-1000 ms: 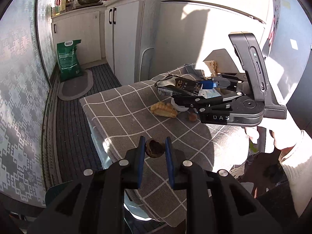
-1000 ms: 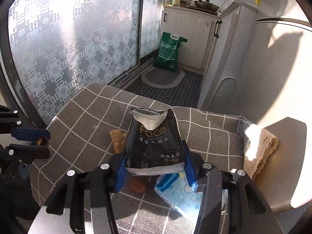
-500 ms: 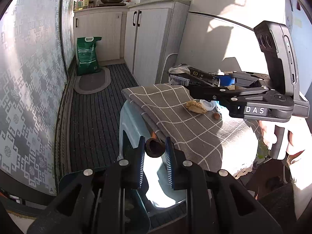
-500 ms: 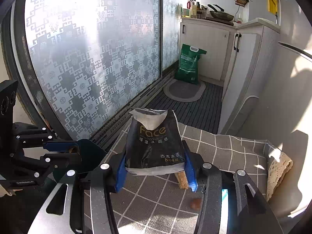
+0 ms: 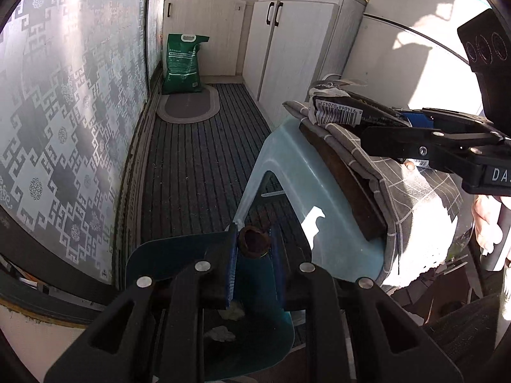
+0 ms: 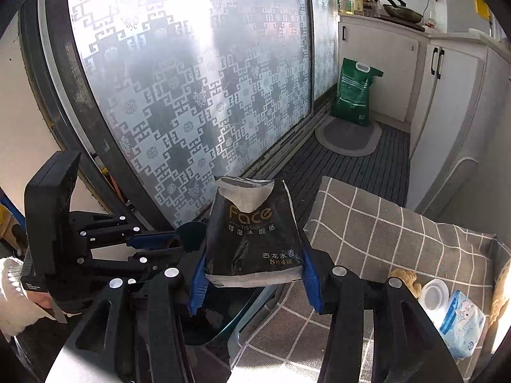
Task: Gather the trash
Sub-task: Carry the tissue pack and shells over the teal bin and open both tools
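A small brown nutshell (image 5: pixel 254 243) is clamped between the blue pads of the left gripper (image 5: pixel 254 249), whose jaws are drawn nearly together on it. The shell is held above the open mouth of a dark teal trash bin (image 5: pixel 179 257) that stands on the floor beside the near corner of a pale blue stool (image 5: pixel 287 185). Crumpled white paper (image 5: pixel 220 333) is seen lying inside the bin.

A black tissue pack (image 6: pixel 252 233) with a torn top is gripped by its lower end between the pads of the right gripper (image 6: pixel 254 282), the jaws being set about halfway apart and pressed against the pack's two sides. The pack is held upright, off the left edge of the stool and above the bin (image 6: pixel 223 322), whose rim is seen just below it. In the left wrist view the same pack (image 5: pixel 348 110) is seen from the side, with its barcode showing.

The stool is covered by a grey checked cloth (image 6: pixel 399 233). Toward the right edge of the cloth a tan scrap of food (image 6: pixel 404 279), a round white lid (image 6: pixel 432 293) and a blue and white wipes pack (image 6: pixel 463 322) are left lying close together. A green sack (image 5: pixel 183 63) is stood against the white cabinets (image 5: pixel 287 41) at the far end of the floor, with an oval mat (image 5: pixel 188 107) in front of it.
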Demonstrator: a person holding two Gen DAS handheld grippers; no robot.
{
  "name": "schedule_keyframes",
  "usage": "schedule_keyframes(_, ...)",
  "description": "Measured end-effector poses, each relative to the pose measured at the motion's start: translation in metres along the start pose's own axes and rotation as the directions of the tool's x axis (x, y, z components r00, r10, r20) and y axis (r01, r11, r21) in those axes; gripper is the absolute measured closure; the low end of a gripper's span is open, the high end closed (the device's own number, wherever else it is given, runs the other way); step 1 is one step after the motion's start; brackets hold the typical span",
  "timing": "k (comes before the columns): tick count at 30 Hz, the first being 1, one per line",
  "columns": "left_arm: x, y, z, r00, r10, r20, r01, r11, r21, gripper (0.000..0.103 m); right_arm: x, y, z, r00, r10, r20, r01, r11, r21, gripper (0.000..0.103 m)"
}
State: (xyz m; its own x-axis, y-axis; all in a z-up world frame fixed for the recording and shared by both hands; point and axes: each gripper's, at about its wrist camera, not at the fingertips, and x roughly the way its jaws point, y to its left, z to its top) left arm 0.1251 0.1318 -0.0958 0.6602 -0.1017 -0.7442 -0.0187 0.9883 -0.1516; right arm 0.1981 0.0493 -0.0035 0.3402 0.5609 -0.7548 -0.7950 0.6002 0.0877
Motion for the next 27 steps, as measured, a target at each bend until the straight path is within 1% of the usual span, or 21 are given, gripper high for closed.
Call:
schedule_keyframes(5, 0.008, 0.02, -0.016, 0.999, 0.024, -0.041, -0.025, 0.999, -0.022, 0.081, 0.016, 0.02, 0.0, 0.999, 0.023, -0.046, -0.023, 1.0, -0.013, 0.053)
schedule_keyframes(8, 0.013, 0.031, -0.025, 0.997, 0.025, -0.077, -0.028, 0.999, -0.031, 0.081, 0.026, 0.032, -0.001, 0.997, 0.039, -0.073, -0.041, 0.999, -0.023, 0.053)
schedule_keyframes(13, 0.022, 0.047, -0.042, 0.99, 0.037, -0.133, -0.042, 0.998, -0.039, 0.081, 0.045, 0.048, -0.002, 0.991, 0.04, -0.128, -0.046, 0.998, -0.041, 0.053)
schedule_keyframes(15, 0.026, 0.053, -0.049, 0.987, 0.021, -0.162, -0.029, 0.998, -0.051, 0.081, 0.053, 0.054, -0.004, 0.987, 0.044, -0.153, -0.052, 0.998, -0.048, 0.053)
schedule_keyframes(20, 0.034, 0.064, -0.065, 0.979, 0.017, -0.204, -0.03, 0.998, -0.061, 0.081, 0.072, 0.067, -0.01, 0.975, 0.057, -0.215, -0.072, 0.996, -0.06, 0.053)
schedule_keyframes(23, 0.041, 0.07, -0.073, 0.971, 0.009, -0.24, -0.026, 0.997, -0.067, 0.081, 0.083, 0.072, -0.012, 0.967, 0.061, -0.247, -0.076, 0.996, -0.053, 0.053)
schedule_keyframes(27, 0.044, 0.075, -0.081, 0.965, 0.009, -0.262, -0.028, 0.997, -0.068, 0.081, 0.097, 0.076, -0.015, 0.957, 0.067, -0.284, -0.081, 0.996, -0.04, 0.053)
